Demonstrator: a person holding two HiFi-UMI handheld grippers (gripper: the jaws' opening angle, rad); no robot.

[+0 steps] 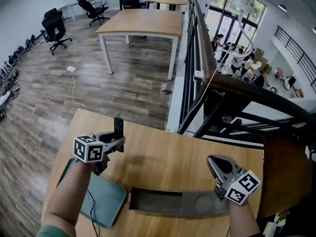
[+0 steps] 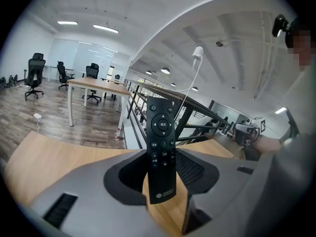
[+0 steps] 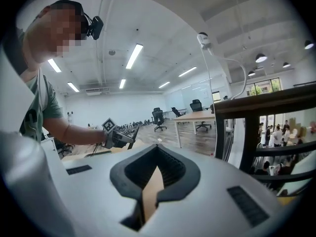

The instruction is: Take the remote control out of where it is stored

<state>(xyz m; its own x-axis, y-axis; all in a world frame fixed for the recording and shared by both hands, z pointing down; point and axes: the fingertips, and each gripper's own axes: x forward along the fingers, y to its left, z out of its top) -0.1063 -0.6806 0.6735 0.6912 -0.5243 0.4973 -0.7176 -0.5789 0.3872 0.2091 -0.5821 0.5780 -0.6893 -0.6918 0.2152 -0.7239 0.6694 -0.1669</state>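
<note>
Only close-up do the remote control's (image 2: 161,132) buttons show, left hand-held gripper (image 2: 159,154) clamping it; right hand-held gripper (image 3: 157,149) closed.

Slim black remote (image 2: 161,147), upright, lower end clamped between left gripper (image 1: 117,141) jaws. Button face toward that gripper's camera, round pad near top, pale logo at bottom. Over wooden table (image 1: 163,157), apart from long grey tray (image 1: 163,201).

We see our right gripper (image 3: 157,148) with jaws together and empty above the wooden tabletop (image 3: 149,194); beyond it, our left gripper (image 3: 129,139) grips a slim dark remote control (image 3: 134,133).
</note>
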